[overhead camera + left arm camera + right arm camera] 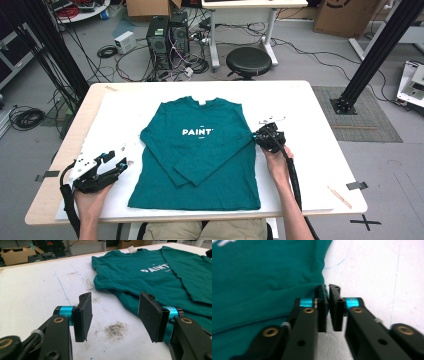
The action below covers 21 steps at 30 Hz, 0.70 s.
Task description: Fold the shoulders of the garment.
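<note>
A teal long-sleeved shirt printed "PAINT" lies flat, front up, on the white table, both sleeves folded across its body. My left gripper rests near the table's front left, just off the shirt's lower left corner. In the left gripper view that gripper stands open, nothing between its pads, with the shirt ahead and to the right. My right gripper is at the shirt's right edge. In the right gripper view it is nearly closed, its tips pinching the shirt's side edge.
The tabletop carries a dark smudge and blue pen lines close to the left gripper. Behind the table stand a black stool and computer towers amid cables. A black frame post rises at the right.
</note>
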Motion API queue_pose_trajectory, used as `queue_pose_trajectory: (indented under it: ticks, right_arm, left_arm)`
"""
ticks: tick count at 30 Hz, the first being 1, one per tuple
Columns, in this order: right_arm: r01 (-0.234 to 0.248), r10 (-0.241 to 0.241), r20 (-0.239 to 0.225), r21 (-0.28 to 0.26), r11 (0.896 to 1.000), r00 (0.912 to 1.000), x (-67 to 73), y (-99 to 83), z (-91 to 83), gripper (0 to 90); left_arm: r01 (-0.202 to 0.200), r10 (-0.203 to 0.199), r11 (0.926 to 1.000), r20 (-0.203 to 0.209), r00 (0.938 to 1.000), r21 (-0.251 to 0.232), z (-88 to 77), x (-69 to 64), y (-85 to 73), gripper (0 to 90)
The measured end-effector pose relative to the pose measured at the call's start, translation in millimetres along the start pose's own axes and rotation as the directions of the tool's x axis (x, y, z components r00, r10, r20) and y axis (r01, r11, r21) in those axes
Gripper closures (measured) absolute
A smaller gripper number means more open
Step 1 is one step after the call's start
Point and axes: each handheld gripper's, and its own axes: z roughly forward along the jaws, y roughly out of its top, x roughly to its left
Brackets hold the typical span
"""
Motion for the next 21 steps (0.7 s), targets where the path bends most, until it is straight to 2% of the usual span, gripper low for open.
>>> queue_pose_trajectory:
  ticks: [1, 3, 5, 8, 10, 11, 15, 17, 18, 21]
  right_arm:
    - [-0.005, 0.006, 0.038, -0.017, 1.000, 0.9992, 0.8, 0.9, -1.3, 70.9]
    - [-0.019, 0.022, 0.040, -0.082, 0.996, 0.9989, -2.7, 4.0, -8.8, 68.1]
    - [-0.031, 0.033, 0.016, -0.106, 0.994, 0.9993, -3.7, 10.8, -16.0, 64.4]
    - [-0.036, 0.031, -0.059, -0.079, 0.996, 0.9978, -4.6, 25.6, -14.1, 58.8]
    - [-0.017, 0.011, -0.085, -0.066, 0.998, 0.9963, -3.6, 36.8, -5.8, 58.0]
    - [-0.023, 0.015, -0.102, -0.069, 0.997, 0.9947, -3.9, 41.6, -0.1, 57.6]
    - [-0.044, 0.042, -0.112, -0.015, 0.999, 0.9929, -13.0, 62.8, 29.9, 56.3]
    - [-0.063, 0.061, -0.115, -0.014, 0.998, 0.9914, -17.3, 70.1, 39.1, 57.2]
    - [-0.078, 0.075, -0.113, -0.014, 0.997, 0.9907, -20.1, 74.2, 44.2, 57.3]
    - [-0.082, 0.079, -0.073, -0.034, 0.996, 0.9941, -27.5, 84.3, 58.9, 60.1]
  left_arm:
    - [0.000, 0.000, 1.0000, 0.000, 1.0000, 0.001, -0.1, 0.0, 0.1, 44.7]
    - [-0.001, 0.001, 1.0000, 0.000, 1.0000, 0.004, 0.2, 0.0, 0.2, 44.8]
    - [-0.004, 0.004, 0.9999, 0.000, 1.0000, 0.009, 0.5, -0.3, 0.4, 44.8]
    - [-0.005, 0.005, 1.0000, -0.002, 1.0000, 0.008, 0.5, -0.8, 0.3, 44.7]
    - [-0.007, 0.007, 0.9999, -0.001, 1.0000, 0.007, 0.2, -0.4, 0.3, 44.7]
    - [-0.003, 0.003, 1.0000, 0.001, 1.0000, 0.007, 0.3, -0.3, 0.3, 44.8]
    - [-0.004, 0.004, 1.0000, 0.002, 1.0000, 0.008, 0.6, -0.5, 0.3, 44.8]
    - [-0.005, 0.004, 1.0000, 0.002, 1.0000, 0.008, 0.8, -0.3, 0.3, 44.8]
    - [-0.004, 0.004, 1.0000, 0.002, 1.0000, 0.008, 0.8, -0.3, 0.3, 44.8]
    - [-0.007, 0.007, 1.0000, 0.000, 1.0000, 0.007, 0.4, -0.7, 0.3, 44.8]
